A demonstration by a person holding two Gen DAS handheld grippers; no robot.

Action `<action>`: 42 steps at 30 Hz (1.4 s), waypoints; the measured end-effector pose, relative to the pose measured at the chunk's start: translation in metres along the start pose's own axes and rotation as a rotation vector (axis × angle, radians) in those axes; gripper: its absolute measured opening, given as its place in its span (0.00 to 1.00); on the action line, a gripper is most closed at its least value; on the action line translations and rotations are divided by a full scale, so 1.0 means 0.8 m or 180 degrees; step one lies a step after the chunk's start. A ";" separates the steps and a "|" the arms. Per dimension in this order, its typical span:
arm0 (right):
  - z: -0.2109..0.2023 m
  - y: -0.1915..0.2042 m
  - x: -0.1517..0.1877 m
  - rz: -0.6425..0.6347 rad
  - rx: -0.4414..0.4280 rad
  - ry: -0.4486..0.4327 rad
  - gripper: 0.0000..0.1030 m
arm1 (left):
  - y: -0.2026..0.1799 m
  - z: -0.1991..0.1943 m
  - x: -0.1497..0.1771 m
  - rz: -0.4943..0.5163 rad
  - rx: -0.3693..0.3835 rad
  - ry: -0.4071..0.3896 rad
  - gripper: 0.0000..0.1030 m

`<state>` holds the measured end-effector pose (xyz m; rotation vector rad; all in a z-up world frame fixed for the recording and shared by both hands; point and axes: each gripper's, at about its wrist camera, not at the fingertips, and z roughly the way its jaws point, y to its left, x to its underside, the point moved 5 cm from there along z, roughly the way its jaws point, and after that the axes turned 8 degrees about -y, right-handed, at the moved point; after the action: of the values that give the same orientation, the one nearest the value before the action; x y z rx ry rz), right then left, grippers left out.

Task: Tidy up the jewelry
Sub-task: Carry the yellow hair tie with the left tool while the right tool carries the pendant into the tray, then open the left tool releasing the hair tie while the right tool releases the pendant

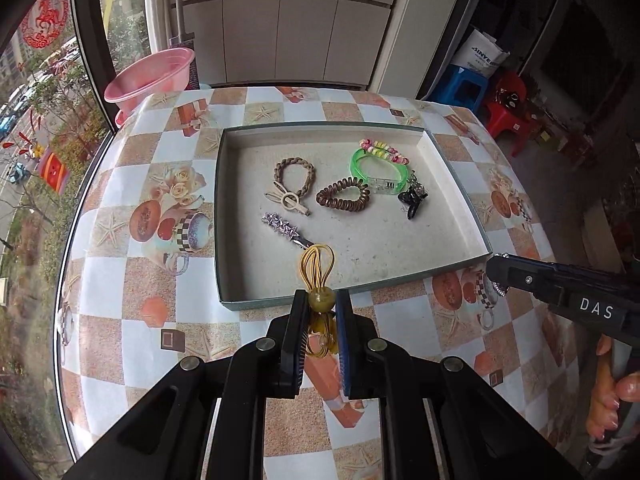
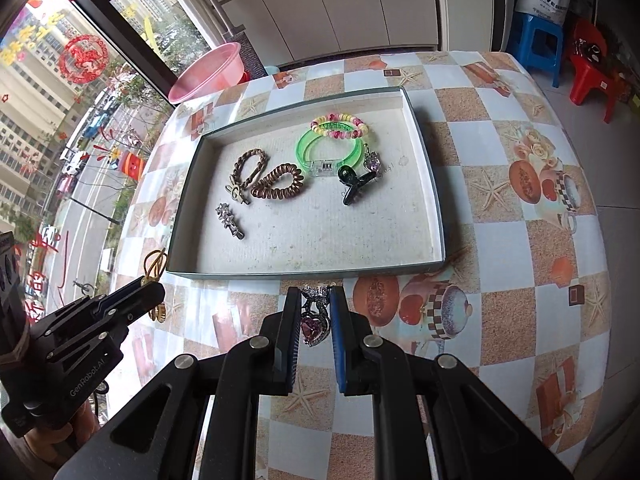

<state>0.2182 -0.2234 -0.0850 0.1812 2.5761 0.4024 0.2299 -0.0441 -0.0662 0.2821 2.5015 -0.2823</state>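
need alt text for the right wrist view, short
The right gripper is shut on a pink heart-shaped gem pendant above a checked tablecloth, just short of a shallow grey tray holding hair ties, bracelets and clips. The left gripper holds a gold cord hair tie.

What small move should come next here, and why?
Probably carry both tools forward over the tray and release. The left tool is shut on the yellow hair tie, the right tool on the heart pendant, and each hangs just short of the tray's near rim. The other pieces already lie inside, with bare floor in the near half.
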 end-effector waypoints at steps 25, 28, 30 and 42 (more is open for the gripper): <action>0.102 -0.035 -0.062 -0.0020 0.0064 0.0244 0.15 | -0.017 0.127 -0.046 -0.0008 -0.0150 0.0192 0.25; 0.111 -0.039 -0.062 -0.0008 0.0077 0.0278 0.15 | -0.018 0.139 -0.047 0.0033 -0.0183 0.0239 0.25; 0.118 -0.043 -0.062 0.0000 0.0089 0.0303 0.15 | -0.018 0.145 -0.046 0.0058 -0.0219 0.0264 0.25; 0.144 -0.055 -0.061 0.0021 0.0125 0.0382 0.15 | -0.018 0.166 -0.035 0.0158 -0.0386 0.0357 0.26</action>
<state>0.3172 -0.2466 -0.1705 0.1845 2.7034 0.3759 0.3203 -0.0971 -0.1536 0.3180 2.6053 -0.0965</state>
